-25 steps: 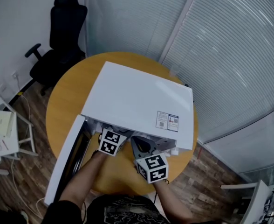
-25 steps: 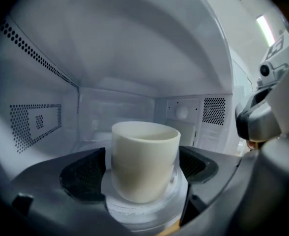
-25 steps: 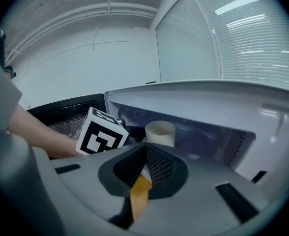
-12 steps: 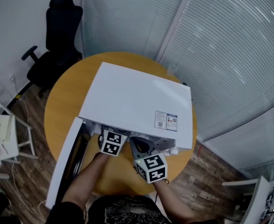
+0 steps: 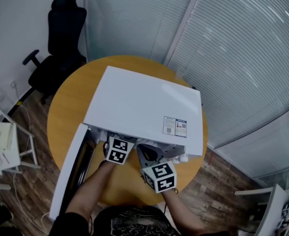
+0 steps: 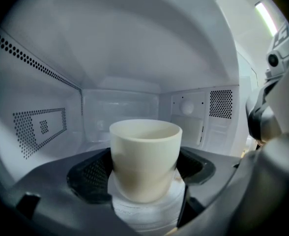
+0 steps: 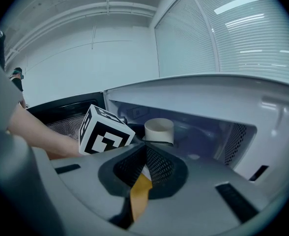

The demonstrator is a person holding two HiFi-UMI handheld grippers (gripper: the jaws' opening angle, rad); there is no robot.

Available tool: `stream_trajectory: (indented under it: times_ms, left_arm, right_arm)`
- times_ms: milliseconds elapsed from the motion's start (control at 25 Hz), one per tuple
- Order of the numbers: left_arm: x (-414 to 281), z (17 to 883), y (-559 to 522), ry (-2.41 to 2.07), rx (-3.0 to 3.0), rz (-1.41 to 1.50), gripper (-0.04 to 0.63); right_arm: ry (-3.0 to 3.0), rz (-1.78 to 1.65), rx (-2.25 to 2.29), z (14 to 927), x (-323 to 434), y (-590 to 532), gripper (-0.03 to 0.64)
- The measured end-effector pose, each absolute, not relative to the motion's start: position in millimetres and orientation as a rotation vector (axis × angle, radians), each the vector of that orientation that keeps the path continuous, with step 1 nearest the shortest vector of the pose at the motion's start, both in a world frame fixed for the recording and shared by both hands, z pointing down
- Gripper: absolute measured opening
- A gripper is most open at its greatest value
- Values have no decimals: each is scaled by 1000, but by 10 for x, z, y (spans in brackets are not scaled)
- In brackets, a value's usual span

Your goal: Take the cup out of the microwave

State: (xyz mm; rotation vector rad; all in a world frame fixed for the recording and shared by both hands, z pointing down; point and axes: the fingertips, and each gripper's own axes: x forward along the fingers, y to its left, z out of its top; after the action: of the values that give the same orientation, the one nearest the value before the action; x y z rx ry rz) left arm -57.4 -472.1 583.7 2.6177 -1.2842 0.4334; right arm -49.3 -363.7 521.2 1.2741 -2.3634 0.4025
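Note:
A cream cup [image 6: 144, 156] stands upright on the white turntable inside the white microwave [image 5: 144, 107], whose door [image 5: 73, 171] hangs open to the left. My left gripper [image 6: 145, 170] reaches into the cavity. Its jaws flank the cup's lower sides and are closing, and the mesh pads [image 6: 93, 173] sit close against the cup wall. In the head view only its marker cube [image 5: 119, 150] shows at the microwave's mouth. My right gripper [image 7: 144, 149] is shut and empty just outside the opening, and it looks at the cup [image 7: 159, 130] and the left gripper's cube [image 7: 105, 134].
The microwave sits on a round wooden table [image 5: 71, 97] whose near edge is by the person's body. A black office chair [image 5: 61, 38] stands behind the table at the left. A white rack [image 5: 4, 141] is at the far left. Blinds cover the glass wall [image 5: 243, 58] on the right.
The head view has shifted slightly. Both grippers stay at the microwave's mouth.

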Motion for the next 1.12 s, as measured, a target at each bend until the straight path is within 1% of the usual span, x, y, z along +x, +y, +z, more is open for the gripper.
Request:
stream_trajectory:
  times_ms: [1120]
  left_arm:
    - [-786, 5707, -4319, -1358, 2579, 385, 413]
  right_arm:
    - [-2431, 357, 1251, 5034, -560, -3423, 15]
